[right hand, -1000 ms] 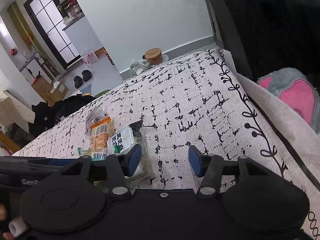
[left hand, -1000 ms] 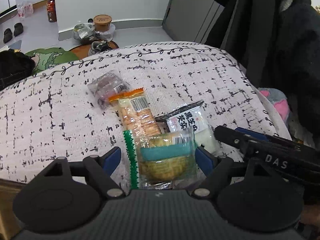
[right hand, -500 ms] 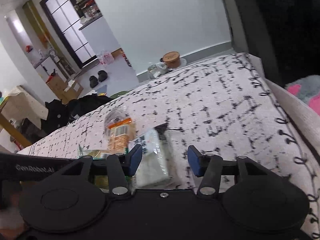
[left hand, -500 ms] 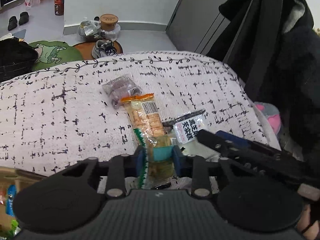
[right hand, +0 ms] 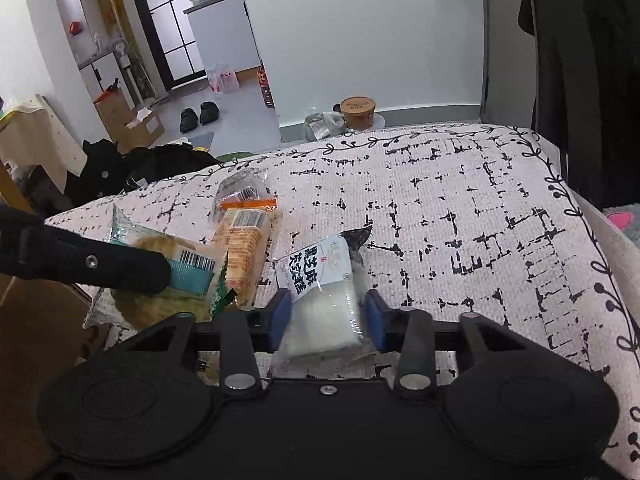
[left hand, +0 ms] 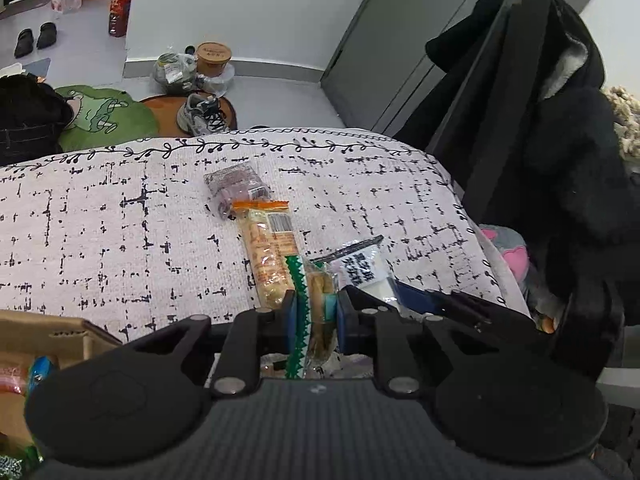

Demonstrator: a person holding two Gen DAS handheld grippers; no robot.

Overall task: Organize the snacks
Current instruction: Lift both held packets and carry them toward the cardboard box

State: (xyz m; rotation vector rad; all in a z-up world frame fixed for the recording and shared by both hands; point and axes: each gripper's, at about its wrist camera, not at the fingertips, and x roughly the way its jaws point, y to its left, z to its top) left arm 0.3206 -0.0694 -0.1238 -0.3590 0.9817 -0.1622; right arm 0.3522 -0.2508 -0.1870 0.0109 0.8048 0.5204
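L gripper [left hand: 316, 316] clenched on green-edged cookie pkt [left hand: 314, 300], turned edge-up vs flat 1 s ago, long axis toward cushion's [left hand: 120, 220] far edge. R gripper [right hand: 327, 316] jaws closing around white sesame-cake pkt [right hand: 320, 292] near front edge; pads not yet pressing.

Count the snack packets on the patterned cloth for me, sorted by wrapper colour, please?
Green and teal packet: 1
Orange packet: 1
White packet: 1
Clear purplish packet: 1
Total: 4
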